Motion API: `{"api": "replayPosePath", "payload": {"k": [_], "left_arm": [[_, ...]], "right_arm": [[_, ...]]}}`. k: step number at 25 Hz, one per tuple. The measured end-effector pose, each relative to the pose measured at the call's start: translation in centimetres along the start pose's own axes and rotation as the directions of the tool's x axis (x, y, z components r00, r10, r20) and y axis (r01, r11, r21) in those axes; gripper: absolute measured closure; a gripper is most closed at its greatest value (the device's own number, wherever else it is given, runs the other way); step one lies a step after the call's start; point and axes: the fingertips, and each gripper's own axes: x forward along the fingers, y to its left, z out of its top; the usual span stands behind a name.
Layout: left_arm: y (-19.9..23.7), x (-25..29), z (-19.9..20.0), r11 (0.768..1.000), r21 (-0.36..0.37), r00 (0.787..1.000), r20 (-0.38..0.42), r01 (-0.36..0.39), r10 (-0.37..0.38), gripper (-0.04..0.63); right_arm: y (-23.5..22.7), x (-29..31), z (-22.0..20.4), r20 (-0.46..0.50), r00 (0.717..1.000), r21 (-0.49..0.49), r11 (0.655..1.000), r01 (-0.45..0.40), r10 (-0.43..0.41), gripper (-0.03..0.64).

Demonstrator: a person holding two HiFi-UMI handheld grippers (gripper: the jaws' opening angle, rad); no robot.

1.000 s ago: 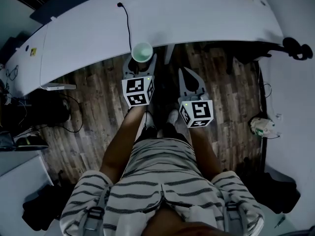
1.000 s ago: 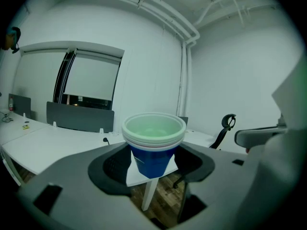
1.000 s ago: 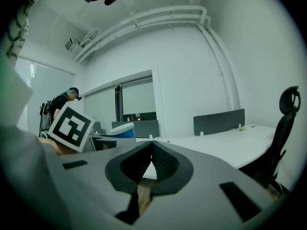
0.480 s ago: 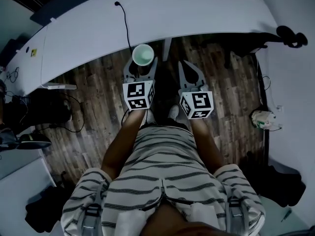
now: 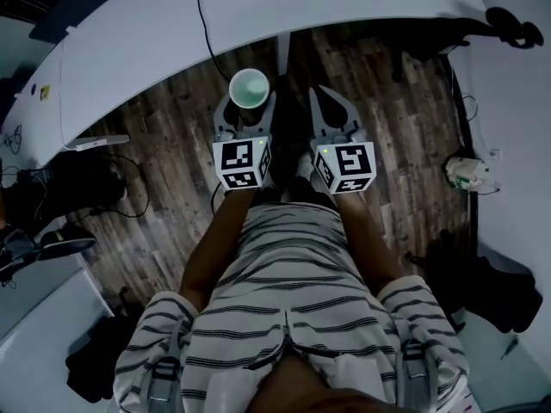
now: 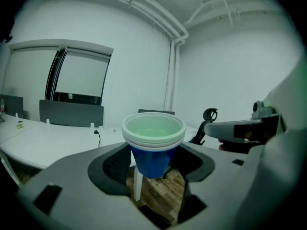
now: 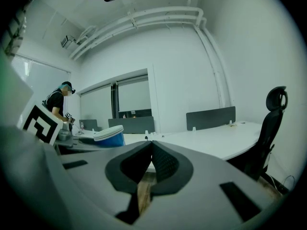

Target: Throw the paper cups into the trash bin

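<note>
A stack of blue paper cups [image 6: 152,147] with white rims stands upright between the jaws of my left gripper [image 6: 152,164], which is shut on it. In the head view the cups [image 5: 249,88] show from above, just past the left gripper [image 5: 245,119], over the wooden floor near the desk edge. My right gripper [image 5: 330,114] is beside it on the right, shut, with nothing between its jaws; in its own view the right gripper [image 7: 150,150] has its tips touching, and the cups [image 7: 109,136] appear at the left. No trash bin is in view.
A long curved white desk [image 5: 155,41] with a black cable [image 5: 200,20] spans the top of the head view. A black office chair [image 7: 268,128] stands right. Cables and dark gear [image 5: 95,192] lie on the floor at left; a small white object [image 5: 467,172] at right. Another person [image 7: 60,104] stands far left.
The view has drawn back from the desk: both grippers and the cups now sit over the floor, farther from the desk edge. The left gripper still grips the cups.
</note>
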Motion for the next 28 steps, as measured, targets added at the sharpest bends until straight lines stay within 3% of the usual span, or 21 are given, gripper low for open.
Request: {"api": "replayPosePath", "payload": {"k": [13, 28], "left_arm": [[-2.4, 0.5, -7.0, 0.998, -0.031, 0.988, -0.146, 0.048, -0.052, 0.296], [-2.8, 3.2, -15.4, 0.996, -0.043, 0.948, -0.304, 0.082, -0.092, 0.296]], "right_arm": [[-1.5, -1.0, -5.8, -0.105, 0.994, 0.039, 0.998, 0.043, -0.039, 0.607], [-2.8, 0.2, -13.1, -0.206, 0.976, 0.081, 0.993, 0.087, -0.068, 0.607]]}}
